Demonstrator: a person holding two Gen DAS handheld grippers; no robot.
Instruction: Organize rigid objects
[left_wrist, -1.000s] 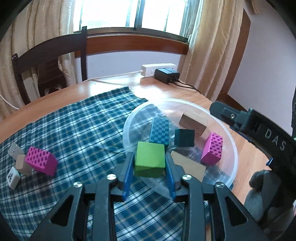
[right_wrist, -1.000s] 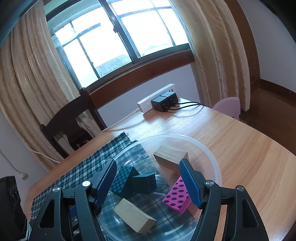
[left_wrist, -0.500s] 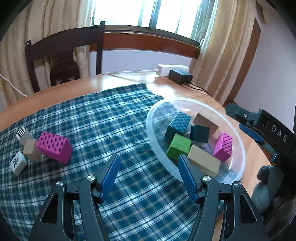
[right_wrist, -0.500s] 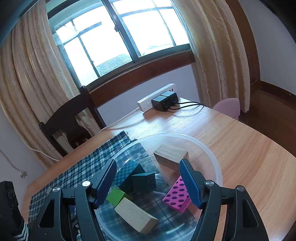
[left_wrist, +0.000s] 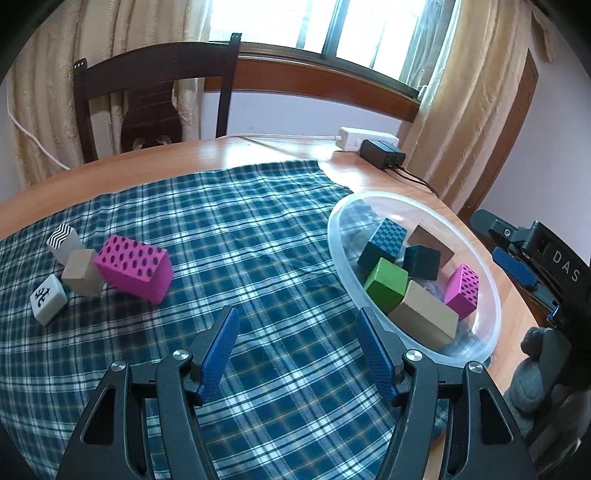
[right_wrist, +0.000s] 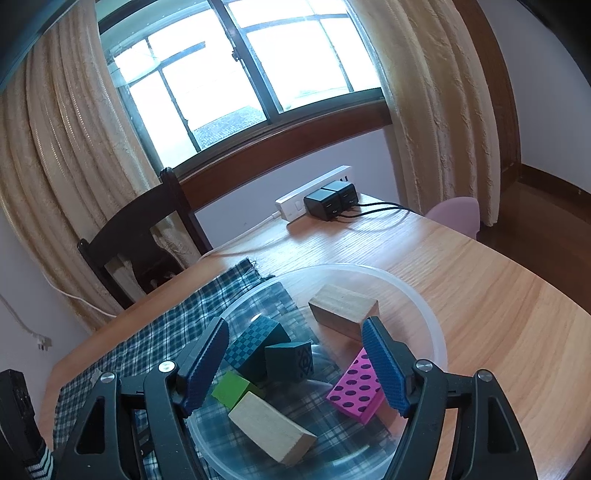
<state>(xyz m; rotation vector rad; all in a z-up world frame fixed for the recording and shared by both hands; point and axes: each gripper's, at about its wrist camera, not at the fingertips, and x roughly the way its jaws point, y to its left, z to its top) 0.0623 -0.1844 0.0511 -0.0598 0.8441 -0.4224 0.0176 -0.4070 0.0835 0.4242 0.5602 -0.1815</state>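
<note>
A clear plastic bowl (left_wrist: 338, 243) sits at the right edge of the plaid cloth (left_wrist: 229, 236) and holds several blocks, among them a green cube (left_wrist: 386, 284), a pink dotted block (left_wrist: 461, 291) and a plain wooden block (left_wrist: 424, 317). My left gripper (left_wrist: 295, 350) is open and empty over the cloth, left of the bowl. A larger pink dotted block (left_wrist: 135, 267), a beige cube (left_wrist: 81, 273), a zigzag block (left_wrist: 62, 240) and a white tile (left_wrist: 48, 299) lie at the cloth's left. My right gripper (right_wrist: 295, 365) is open and empty above the bowl (right_wrist: 432, 332); the green cube (right_wrist: 232, 393) shows there too.
A white power strip (left_wrist: 365, 136) with black adapters (left_wrist: 382, 155) and cables lies at the table's far side. A dark wooden chair (left_wrist: 155, 103) stands behind the table. The bare wooden table (right_wrist: 498, 295) extends right of the bowl. Curtains hang by the window.
My left gripper opened and let the green cube go into the bowl, then drew back and to the left over the cloth. My right gripper stayed in place, open.
</note>
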